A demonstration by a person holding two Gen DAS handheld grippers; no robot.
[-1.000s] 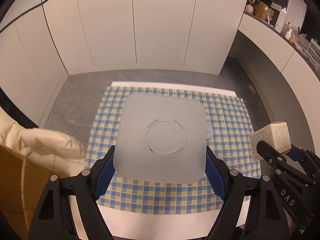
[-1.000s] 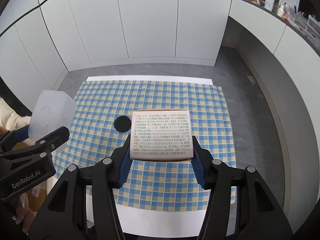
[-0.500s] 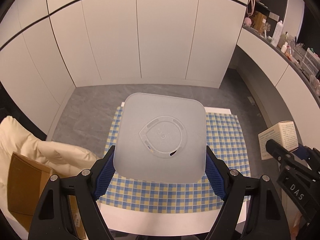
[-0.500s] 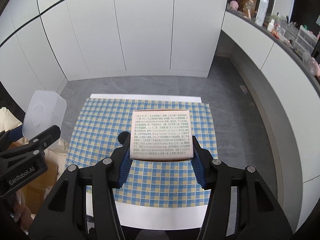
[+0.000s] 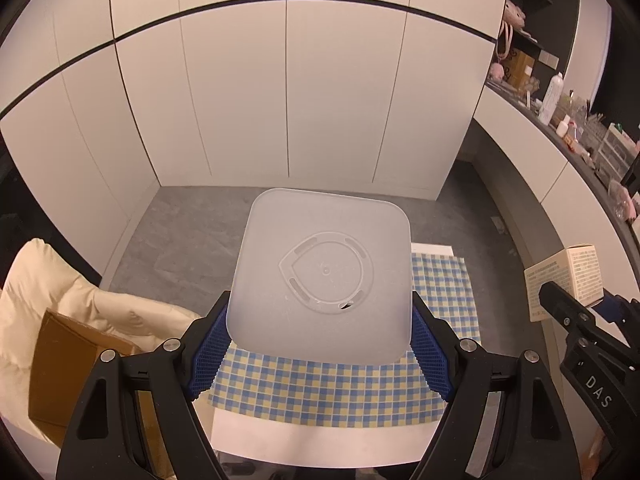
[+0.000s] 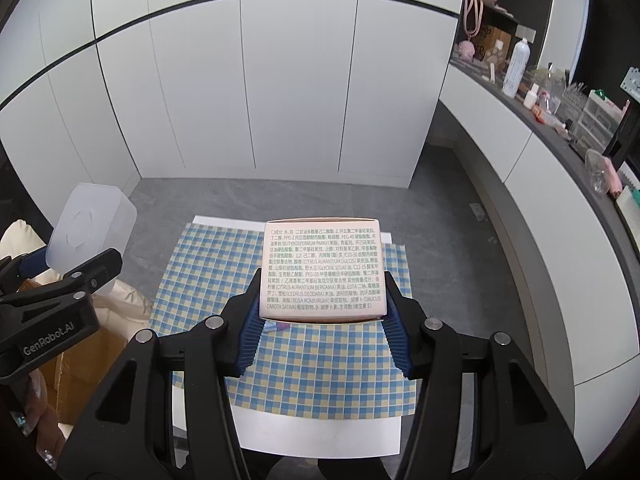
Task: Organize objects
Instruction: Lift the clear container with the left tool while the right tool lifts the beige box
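Left gripper [image 5: 320, 344] clamped wide on a frosted plastic container [image 5: 322, 276], bottom facing the camera; right gripper [image 6: 322, 332] closed about halfway on a printed carton [image 6: 323, 270]. Both held in the air above the checked cloth [image 6: 320, 376] on the table [image 6: 320, 432], carton over its far right part. Best to keep the 2 loads level and well apart, pads square on opposite walls. Destination out of sight. Cloth under the container hidden; a small pink-blue scrap below the carton unreadable.
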